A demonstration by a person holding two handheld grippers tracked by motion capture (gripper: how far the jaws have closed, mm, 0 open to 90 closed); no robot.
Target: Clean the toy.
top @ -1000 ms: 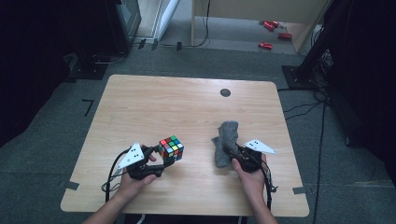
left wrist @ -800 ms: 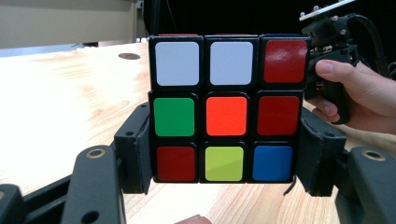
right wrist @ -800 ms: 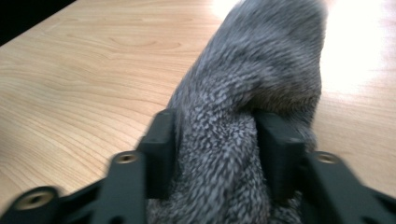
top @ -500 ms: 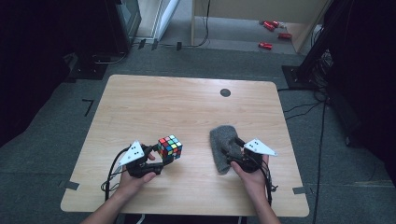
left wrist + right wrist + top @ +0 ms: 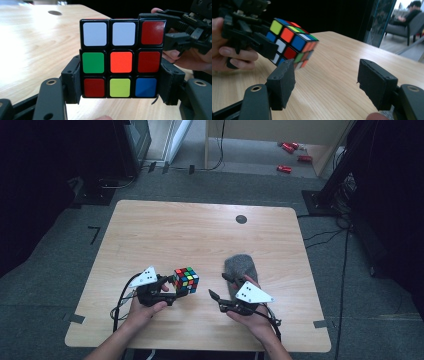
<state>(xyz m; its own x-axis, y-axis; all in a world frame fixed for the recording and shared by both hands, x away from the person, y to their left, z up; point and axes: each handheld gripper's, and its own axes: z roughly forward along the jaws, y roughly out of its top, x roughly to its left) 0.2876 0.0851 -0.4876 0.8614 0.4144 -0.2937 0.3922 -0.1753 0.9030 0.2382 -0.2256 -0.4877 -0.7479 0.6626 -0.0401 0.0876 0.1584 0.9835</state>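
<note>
My left gripper (image 5: pixel 175 289) is shut on a Rubik's cube (image 5: pixel 186 280) and holds it just above the wooden table (image 5: pixel 165 235). In the left gripper view the cube (image 5: pixel 121 61) sits between the two pads (image 5: pixel 72 82). My right gripper (image 5: pixel 217 285) stands open a short way to the right of the cube, pointing at it. Its jaws have just been opening, then easing in slightly, and nothing lies between them. In the right gripper view the cube (image 5: pixel 292 46) hangs ahead and to the left of the open gripper (image 5: pixel 329 80). A grey cloth (image 5: pixel 241 266) lies on the table behind the right gripper.
A round dark hole (image 5: pixel 241 219) sits near the table's far edge. Cables trail from both grippers off the near edge. Red items (image 5: pixel 284 168) lie on the floor beyond the table. A black stand base (image 5: pixel 320 200) is at the far right corner.
The right gripper has let go of the grey cloth, opened, and moved left toward the cube. The cloth now lies slack on the table. The left gripper and the cube have stayed put.
</note>
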